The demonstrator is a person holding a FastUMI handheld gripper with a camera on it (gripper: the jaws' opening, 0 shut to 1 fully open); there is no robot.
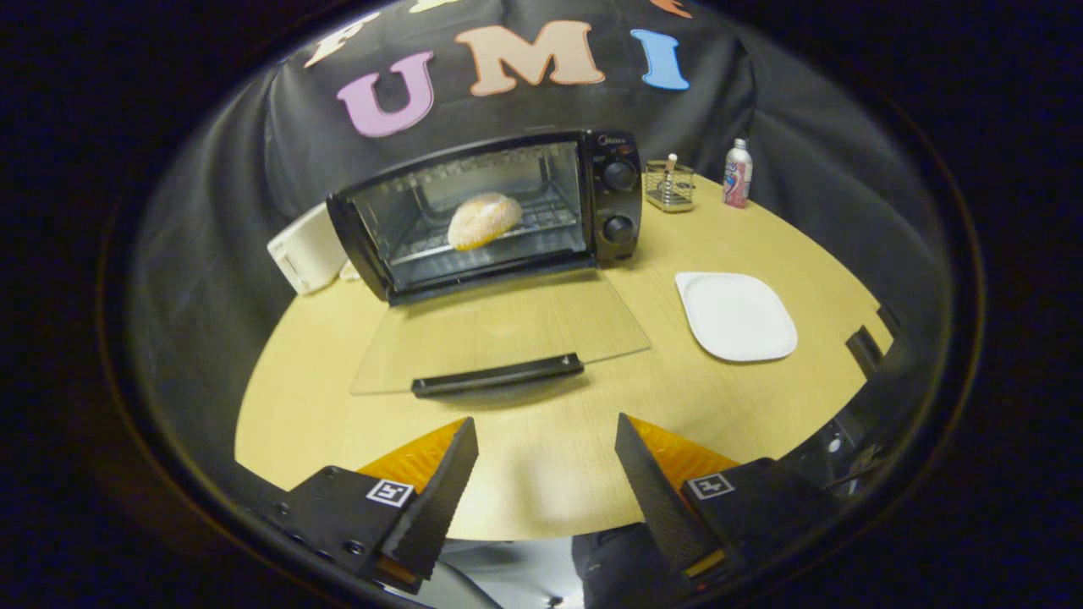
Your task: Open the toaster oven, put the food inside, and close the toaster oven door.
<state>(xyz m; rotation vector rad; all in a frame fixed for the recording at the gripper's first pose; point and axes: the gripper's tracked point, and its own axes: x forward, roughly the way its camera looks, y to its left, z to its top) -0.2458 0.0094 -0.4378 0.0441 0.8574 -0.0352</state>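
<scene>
Tool [546,457] spread wide, empty, above table [761,406] edge.
Beyond: toaster oven [491,211], glass door [499,338] folded flat toward fingers; pale oval bread [484,220] on rack, long axis crosswise.

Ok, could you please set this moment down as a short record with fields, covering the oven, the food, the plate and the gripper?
toaster oven: on the wooden table, beyond the fingers
oven door: fully open, glass lying flat, black handle just ahead of the fingers
food: bread roll on the rack inside the oven
plate: white, bare, right of the door
gripper: open, holding nothing, fingers apart above the table
behind the plate: wire holder and a bottle
left to do: close the door
</scene>
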